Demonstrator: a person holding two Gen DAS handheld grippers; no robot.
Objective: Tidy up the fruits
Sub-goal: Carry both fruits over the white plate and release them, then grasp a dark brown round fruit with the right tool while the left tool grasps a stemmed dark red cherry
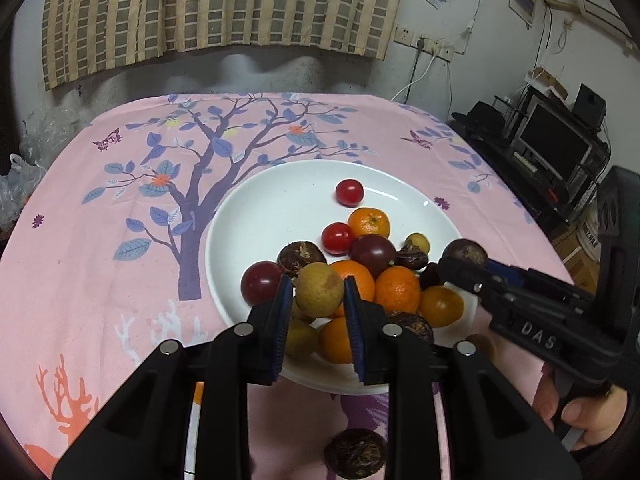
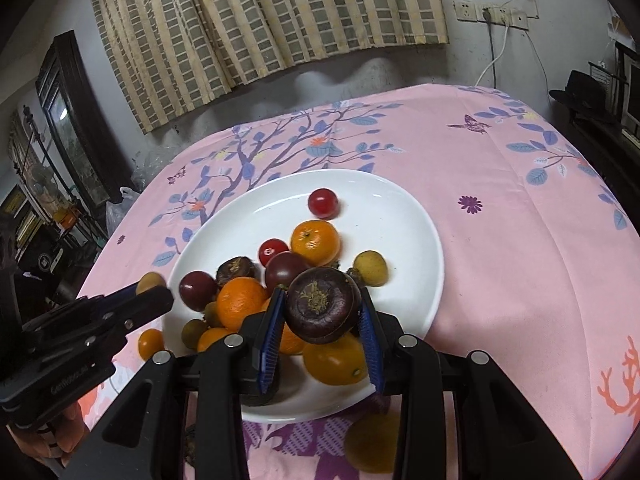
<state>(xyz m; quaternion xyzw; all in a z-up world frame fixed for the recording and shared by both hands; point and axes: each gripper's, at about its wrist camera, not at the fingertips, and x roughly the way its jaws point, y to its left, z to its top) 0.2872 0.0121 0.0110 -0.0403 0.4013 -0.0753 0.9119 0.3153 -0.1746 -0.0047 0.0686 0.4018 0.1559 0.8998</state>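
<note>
Now the left claw (image 1: 316, 294) pinches a longan (image 1: 319, 289) while the right claw (image 2: 323, 310) pinches a water chestnut (image 2: 324, 304) above the plate (image 2: 404, 240).

Cloth: a pink tablecloth (image 1: 100, 240) printed with a purple tree spreads under and ahead of my claw; an orange deer print sits low to my left
Hanging: a checked curtain (image 1: 216, 8) on the wall far beyond my fingers
Power: wall sockets (image 1: 424, 42) up and to my right; white cables drop from them
Screen: a dark monitor (image 1: 556, 144) on a rack off my right side
Bag: a plastic bag (image 1: 18, 176) past my left
</note>
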